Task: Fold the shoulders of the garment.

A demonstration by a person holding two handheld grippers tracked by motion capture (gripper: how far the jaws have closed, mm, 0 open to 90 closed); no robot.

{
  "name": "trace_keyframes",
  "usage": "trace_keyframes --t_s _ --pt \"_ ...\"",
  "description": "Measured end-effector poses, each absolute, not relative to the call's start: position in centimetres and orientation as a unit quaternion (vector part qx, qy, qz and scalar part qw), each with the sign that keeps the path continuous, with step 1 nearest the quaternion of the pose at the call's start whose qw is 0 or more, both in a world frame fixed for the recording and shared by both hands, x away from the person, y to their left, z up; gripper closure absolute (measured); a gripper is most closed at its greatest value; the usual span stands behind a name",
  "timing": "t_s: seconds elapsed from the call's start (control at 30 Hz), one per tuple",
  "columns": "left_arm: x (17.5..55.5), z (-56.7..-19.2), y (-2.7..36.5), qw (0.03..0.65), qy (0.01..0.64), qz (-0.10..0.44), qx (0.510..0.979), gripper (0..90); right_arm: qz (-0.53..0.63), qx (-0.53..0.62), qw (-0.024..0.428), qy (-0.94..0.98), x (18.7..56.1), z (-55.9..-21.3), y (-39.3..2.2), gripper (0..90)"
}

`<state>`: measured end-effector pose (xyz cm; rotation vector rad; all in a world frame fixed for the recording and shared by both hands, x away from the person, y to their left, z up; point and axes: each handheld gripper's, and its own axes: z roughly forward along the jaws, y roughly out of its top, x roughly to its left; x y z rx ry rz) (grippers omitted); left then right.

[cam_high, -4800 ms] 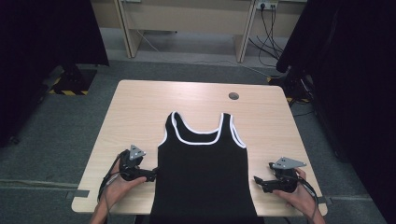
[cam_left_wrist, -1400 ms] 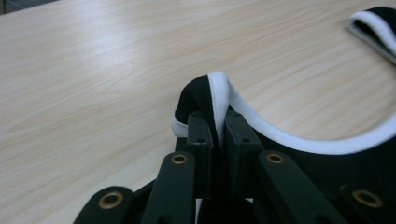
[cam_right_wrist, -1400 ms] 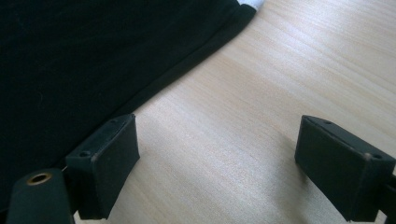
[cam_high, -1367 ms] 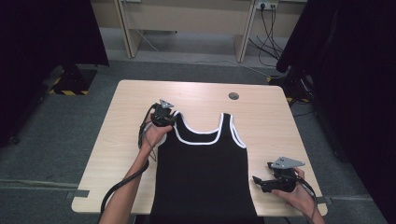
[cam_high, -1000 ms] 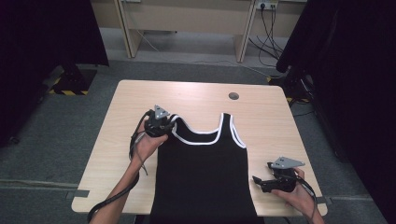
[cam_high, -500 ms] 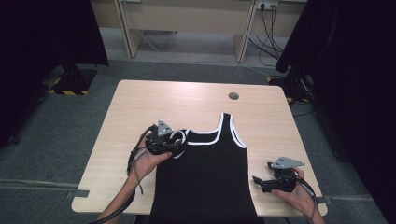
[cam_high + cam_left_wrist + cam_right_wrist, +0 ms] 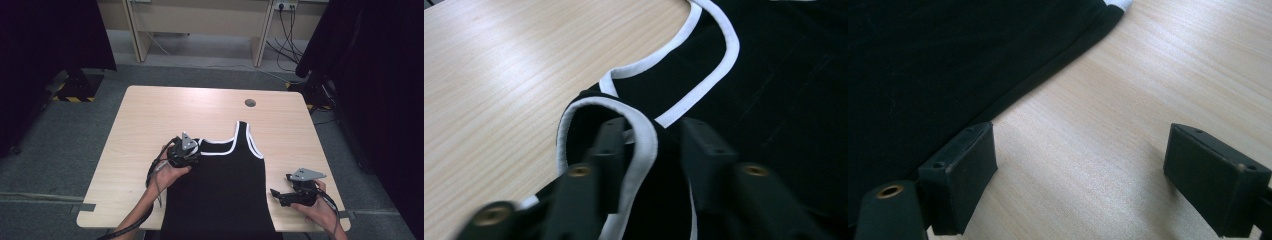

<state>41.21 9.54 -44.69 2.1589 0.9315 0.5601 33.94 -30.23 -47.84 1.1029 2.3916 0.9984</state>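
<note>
1. Grey carpet and dark curtains surround the pale wooden counter (image 7: 150, 115), which carries a black tank top (image 7: 220, 195) trimmed in white, its long axis running from our edge toward the far side.
2. At the left, we hold the left gripper (image 7: 192, 156) over the top's left shoulder strap (image 7: 639, 135). That strap is folded back toward us onto the body of the garment, so the left shoulder sits lower than the right.
3. In the left gripper view, the left fingers (image 7: 606, 145) have just been closing, and the strap's white binding lies bunched between them. We judge it to be pinched, though the gap is not fully drawn in.
4. Further right, the other strap (image 7: 247, 137) lies flat and unfolded, pointing to the far edge, near a small round hole (image 7: 250, 103) in the counter.
5. At the right, our right gripper (image 7: 280, 195) rests by the near corner with its fingers (image 7: 963, 170) wide apart and empty, over bare wood just beside the garment's side hem (image 7: 1048, 65).
6. The garment lies to the left of the right fingers; the raised strap is nearer the right hand, so we judge that hand best placed to fold it.
</note>
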Motion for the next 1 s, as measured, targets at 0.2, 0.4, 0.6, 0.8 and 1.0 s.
trace_keyframes --t_s 0.2,0.4,0.6,0.8,1.0 --pt "39.3 -43.0 10.0 0.394 0.348 0.213 0.824 81.5 0.35 0.385 0.161 0.838 33.9 -47.8 -30.2 14.2" --pt "36.3 -41.6 11.6 0.437 0.345 0.181 0.811 80.8 0.35 0.385 0.162 0.839 33.9 -47.8 -30.2 14.2" --pt "34.5 -46.3 11.5 0.408 0.354 0.135 0.83 78.8 0.35 0.385 0.162 0.838 33.9 -47.9 -30.2 14.2" --pt "34.4 -47.4 12.1 0.403 0.368 0.125 0.829 75.5 0.35 0.384 0.162 0.839 33.9 -47.8 -30.2 14.2" --pt "34.1 -46.9 12.3 0.417 0.379 0.128 0.816 50.6 0.35 0.384 0.161 0.839 33.9 -47.8 -30.2 14.2"
